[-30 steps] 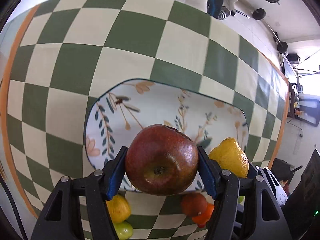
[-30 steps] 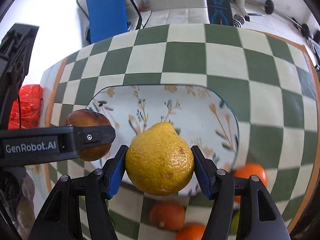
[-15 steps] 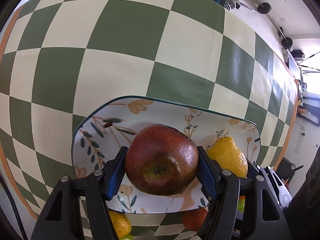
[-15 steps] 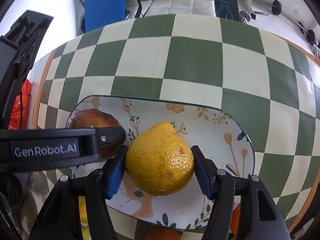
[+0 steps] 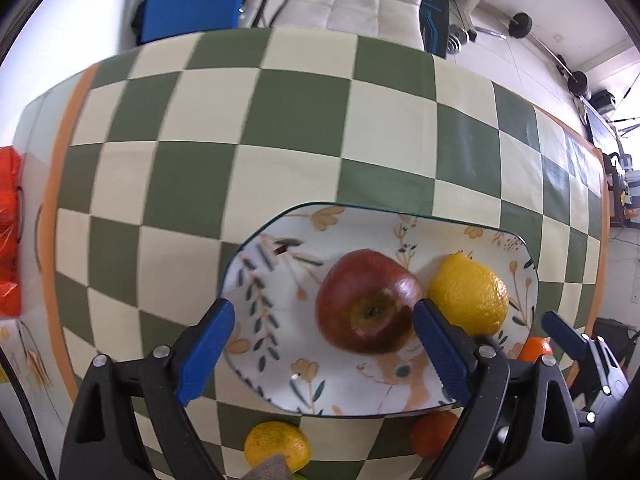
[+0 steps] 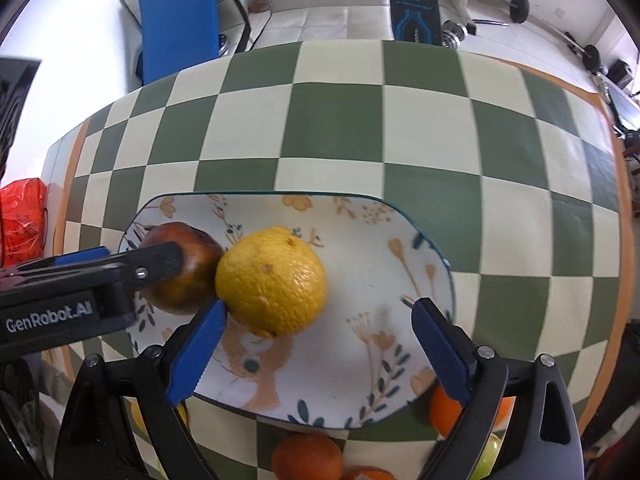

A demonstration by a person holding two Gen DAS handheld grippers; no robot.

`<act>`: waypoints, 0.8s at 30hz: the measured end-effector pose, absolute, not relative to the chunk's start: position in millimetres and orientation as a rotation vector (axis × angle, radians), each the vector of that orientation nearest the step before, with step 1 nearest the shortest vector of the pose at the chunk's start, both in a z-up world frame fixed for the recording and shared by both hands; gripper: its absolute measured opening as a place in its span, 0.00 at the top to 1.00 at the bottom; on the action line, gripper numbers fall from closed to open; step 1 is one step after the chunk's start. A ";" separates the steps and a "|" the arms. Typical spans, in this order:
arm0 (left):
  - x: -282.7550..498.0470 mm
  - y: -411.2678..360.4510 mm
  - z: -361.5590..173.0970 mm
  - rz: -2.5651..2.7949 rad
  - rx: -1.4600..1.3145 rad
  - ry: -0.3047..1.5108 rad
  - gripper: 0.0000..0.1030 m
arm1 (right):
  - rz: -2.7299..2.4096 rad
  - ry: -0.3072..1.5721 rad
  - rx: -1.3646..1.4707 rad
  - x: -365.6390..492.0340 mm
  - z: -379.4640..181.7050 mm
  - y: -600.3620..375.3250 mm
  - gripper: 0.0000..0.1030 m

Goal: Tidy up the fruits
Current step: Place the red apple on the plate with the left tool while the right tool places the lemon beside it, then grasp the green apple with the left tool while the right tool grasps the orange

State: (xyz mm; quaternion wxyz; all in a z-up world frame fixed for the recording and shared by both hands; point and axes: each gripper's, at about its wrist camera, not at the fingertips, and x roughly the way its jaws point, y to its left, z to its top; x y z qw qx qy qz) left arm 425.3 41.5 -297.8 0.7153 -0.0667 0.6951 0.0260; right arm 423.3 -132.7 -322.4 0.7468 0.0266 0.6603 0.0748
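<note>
A red apple (image 5: 368,300) and a yellow lemon (image 5: 470,298) lie side by side on the floral plate (image 5: 280,280). My left gripper (image 5: 324,346) is open just in front of the apple, its right pad near the fruit. In the right wrist view the lemon (image 6: 272,280) rests on the plate (image 6: 380,264) beside the apple (image 6: 188,276). My right gripper (image 6: 316,350) is open, with the lemon near its left pad. The left gripper's finger crosses that view at the left.
Loose oranges lie on the checked tablecloth in front of the plate (image 5: 278,450) (image 5: 434,434) (image 6: 308,456) (image 6: 452,408). A red bag (image 6: 22,220) sits off the table's left edge. A blue mat and gym gear stand beyond the far edge.
Both grippers have opened and let go: the apple and the lemon now rest on the plate. Both grippers have drawn back and up, so more of the table shows.
</note>
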 end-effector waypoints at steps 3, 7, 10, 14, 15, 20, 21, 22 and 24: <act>406.8 47.1 -283.5 0.094 -0.106 1.483 0.11 | 0.123 1.427 0.045 410.5 -312.4 -141.4 0.07; 378.4 45.9 -264.7 0.128 -0.070 1.410 0.11 | 0.098 1.403 0.035 390.6 -297.4 -149.2 0.07; 357.5 38.2 -251.1 0.136 -0.044 1.357 0.11 | 0.080 1.370 0.022 375.1 -282.2 -151.2 0.07; 331.3 35.9 -226.7 0.134 -0.030 1.302 0.11 | 0.068 1.322 0.006 352.2 -257.4 -151.8 0.07; 324.1 36.4 -219.7 0.129 -0.033 1.288 0.11 | 0.069 1.316 0.013 346.6 -252.1 -152.6 0.07; 296.3 39.1 -193.7 0.125 -0.039 1.249 0.11 | 0.079 1.277 0.032 315.8 -223.7 -152.6 0.07; 291.1 39.8 -189.6 0.121 -0.044 1.244 0.11 | 0.083 1.270 0.034 309.3 -217.1 -152.4 0.07; 285.5 40.5 -184.9 0.118 -0.047 1.238 0.11 | 0.090 1.261 0.039 302.5 -210.2 -152.7 0.07; 274.4 41.8 -174.1 0.115 -0.050 1.221 0.11 | 0.091 1.240 0.041 291.1 -196.7 -152.4 0.07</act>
